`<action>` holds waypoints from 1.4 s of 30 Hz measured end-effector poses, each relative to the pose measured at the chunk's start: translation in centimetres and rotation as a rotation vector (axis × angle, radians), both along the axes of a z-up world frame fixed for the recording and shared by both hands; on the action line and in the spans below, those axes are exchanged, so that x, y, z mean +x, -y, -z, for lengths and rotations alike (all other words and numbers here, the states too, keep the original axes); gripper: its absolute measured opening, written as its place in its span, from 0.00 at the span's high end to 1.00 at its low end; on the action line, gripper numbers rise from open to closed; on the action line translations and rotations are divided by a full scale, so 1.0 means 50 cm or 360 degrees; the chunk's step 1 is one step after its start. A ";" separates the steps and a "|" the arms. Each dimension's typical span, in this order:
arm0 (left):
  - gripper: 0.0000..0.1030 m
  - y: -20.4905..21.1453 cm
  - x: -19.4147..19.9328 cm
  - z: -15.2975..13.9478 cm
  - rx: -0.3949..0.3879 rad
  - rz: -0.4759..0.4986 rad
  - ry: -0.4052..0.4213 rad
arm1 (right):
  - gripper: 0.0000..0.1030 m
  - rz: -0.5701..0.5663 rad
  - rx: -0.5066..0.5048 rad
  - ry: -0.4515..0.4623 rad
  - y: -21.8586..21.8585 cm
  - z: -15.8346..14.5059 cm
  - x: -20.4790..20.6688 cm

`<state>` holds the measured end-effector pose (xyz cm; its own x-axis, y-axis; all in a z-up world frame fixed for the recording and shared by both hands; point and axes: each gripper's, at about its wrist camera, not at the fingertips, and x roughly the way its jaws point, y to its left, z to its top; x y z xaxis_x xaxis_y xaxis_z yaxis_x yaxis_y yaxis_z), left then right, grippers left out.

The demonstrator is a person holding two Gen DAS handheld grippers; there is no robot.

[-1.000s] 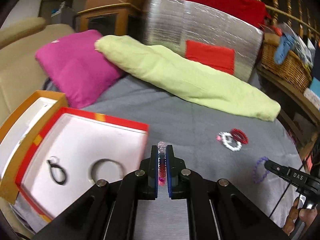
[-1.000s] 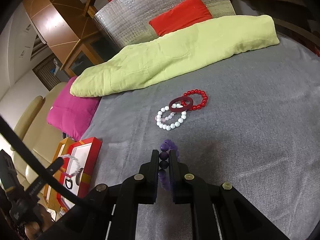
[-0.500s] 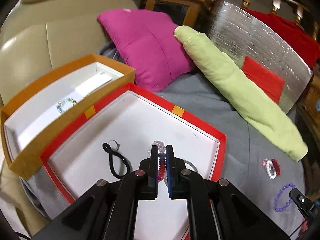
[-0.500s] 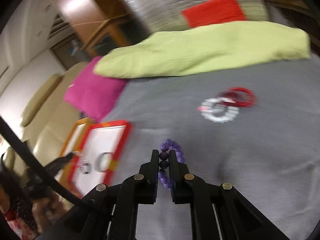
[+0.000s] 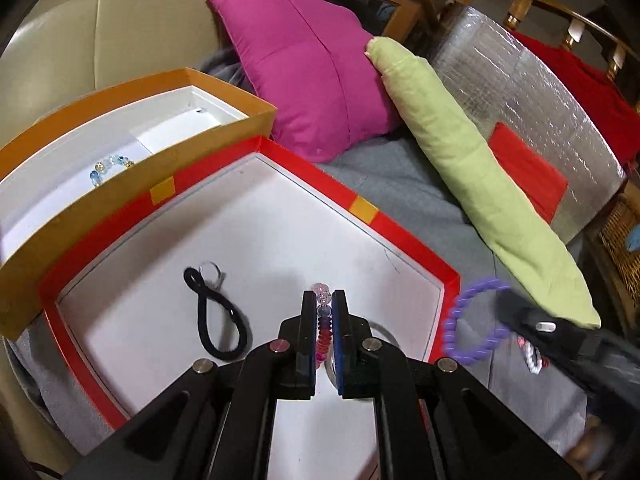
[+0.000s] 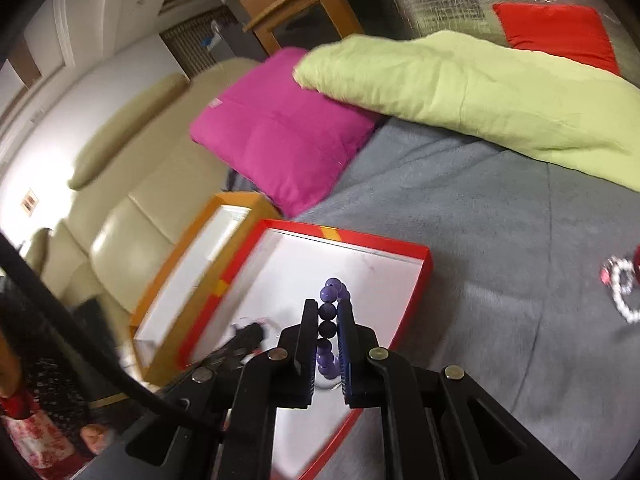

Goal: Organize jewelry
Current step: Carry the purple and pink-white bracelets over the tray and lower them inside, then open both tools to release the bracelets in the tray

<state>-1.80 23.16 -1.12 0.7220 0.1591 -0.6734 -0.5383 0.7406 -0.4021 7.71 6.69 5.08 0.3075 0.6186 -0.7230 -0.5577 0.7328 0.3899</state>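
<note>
Pink bracelet [image 5: 323, 326] clamped in left gripper [image 5: 324, 300] over red box [image 5: 404, 236]; purple bracelet [image 6: 330, 320] clamped in right gripper [image 6: 329, 309] above same box. Box holds black loop [image 5: 218, 320]. Orange box [image 5: 60, 216] adjoins; 1 white bracelet [image 6: 622, 292] lies on grey blanket [image 6: 500, 220].
</note>
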 end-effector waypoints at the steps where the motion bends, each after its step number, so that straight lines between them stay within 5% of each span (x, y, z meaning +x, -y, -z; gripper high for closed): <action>1: 0.93 -0.004 0.001 -0.002 -0.0014 -0.0002 0.0024 | 0.90 0.0003 -0.0027 -0.0017 -0.012 0.016 0.016; 6: 0.93 -0.024 0.018 -0.006 -0.0021 -0.0053 0.0067 | 0.90 -0.0024 -0.0061 -0.0032 -0.067 0.047 0.057; 22: 0.93 -0.048 0.053 0.059 -0.0107 -0.0100 -0.0208 | 0.90 0.0005 -0.0257 -0.0064 -0.093 0.123 0.100; 42: 0.93 -0.052 0.048 0.055 -0.0088 -0.0133 -0.0209 | 0.90 -0.0018 -0.0281 -0.0028 -0.105 0.113 0.094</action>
